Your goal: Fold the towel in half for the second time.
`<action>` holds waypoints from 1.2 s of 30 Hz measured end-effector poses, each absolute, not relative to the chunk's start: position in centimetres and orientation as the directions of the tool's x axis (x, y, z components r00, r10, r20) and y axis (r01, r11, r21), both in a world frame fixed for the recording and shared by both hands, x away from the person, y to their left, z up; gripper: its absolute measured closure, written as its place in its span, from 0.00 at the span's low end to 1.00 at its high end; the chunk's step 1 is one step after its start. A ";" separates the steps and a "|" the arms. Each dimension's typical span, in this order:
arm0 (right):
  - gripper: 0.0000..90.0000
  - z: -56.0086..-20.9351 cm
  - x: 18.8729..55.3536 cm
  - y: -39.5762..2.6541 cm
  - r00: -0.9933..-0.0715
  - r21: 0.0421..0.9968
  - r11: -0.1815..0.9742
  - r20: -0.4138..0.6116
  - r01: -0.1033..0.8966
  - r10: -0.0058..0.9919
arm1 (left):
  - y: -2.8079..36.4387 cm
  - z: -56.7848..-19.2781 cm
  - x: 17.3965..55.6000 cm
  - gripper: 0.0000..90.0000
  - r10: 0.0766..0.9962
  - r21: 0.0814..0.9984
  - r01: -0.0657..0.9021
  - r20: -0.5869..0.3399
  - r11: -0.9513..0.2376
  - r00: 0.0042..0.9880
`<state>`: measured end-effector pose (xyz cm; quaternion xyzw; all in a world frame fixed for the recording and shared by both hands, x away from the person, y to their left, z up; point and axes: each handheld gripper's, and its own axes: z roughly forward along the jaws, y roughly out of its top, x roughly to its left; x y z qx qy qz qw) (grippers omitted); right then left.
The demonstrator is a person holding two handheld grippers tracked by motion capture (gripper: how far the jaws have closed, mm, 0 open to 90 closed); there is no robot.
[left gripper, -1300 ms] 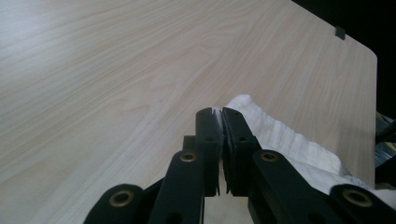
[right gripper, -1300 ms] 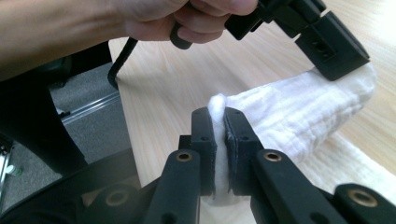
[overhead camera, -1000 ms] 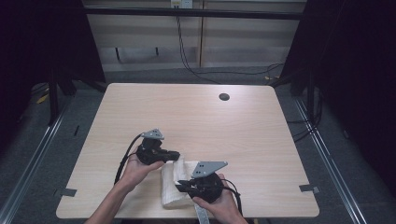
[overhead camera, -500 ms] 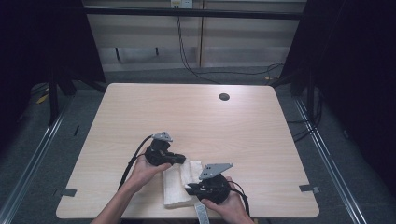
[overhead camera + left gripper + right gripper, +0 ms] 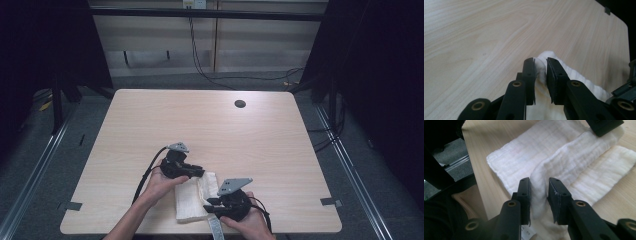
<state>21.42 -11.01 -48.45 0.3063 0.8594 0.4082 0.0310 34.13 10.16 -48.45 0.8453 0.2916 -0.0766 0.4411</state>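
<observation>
Jaws of both grippers just opening, loose around white cloth (image 5: 564,167), label unreadable.

text: you have nothing legible here | cloth tag (image 5: 527,234): you see a white label at the towel's (image 5: 544,152) near edge, its marks too small to read | table (image 5: 200,125): you find no print, brand or number

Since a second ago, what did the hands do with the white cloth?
Both hands came down toward the table, laying the cloth flat. The left gripper and right gripper have just been opening, each with a fold of cloth between its jaws, so they seem to be letting go. The cloth's spot near the table's front edge stayed the same.
</observation>
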 end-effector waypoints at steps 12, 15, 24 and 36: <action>0.58 -48.0 21.7 -12.1 -0.784 0.732 0.443 0.201 0.519 0.587 | 8.5 -48.7 33.8 0.94 0.395 0.714 0.531 -0.372 -0.457 0.840; 0.58 -47.9 22.3 -12.3 -0.774 0.740 0.421 0.210 0.525 0.598 | 8.1 -48.6 33.7 0.93 0.389 0.716 0.529 -0.374 -0.456 0.842; 0.81 -48.5 22.8 -12.8 -0.747 0.714 0.431 0.193 0.552 0.637 | 7.6 -48.2 33.7 0.79 0.388 0.736 0.522 -0.371 -0.430 0.843; 0.66 -48.1 22.7 -14.0 -0.740 0.694 0.457 0.164 0.556 0.653 | 9.6 -46.5 32.8 0.53 0.441 0.751 0.490 -0.294 -0.443 0.848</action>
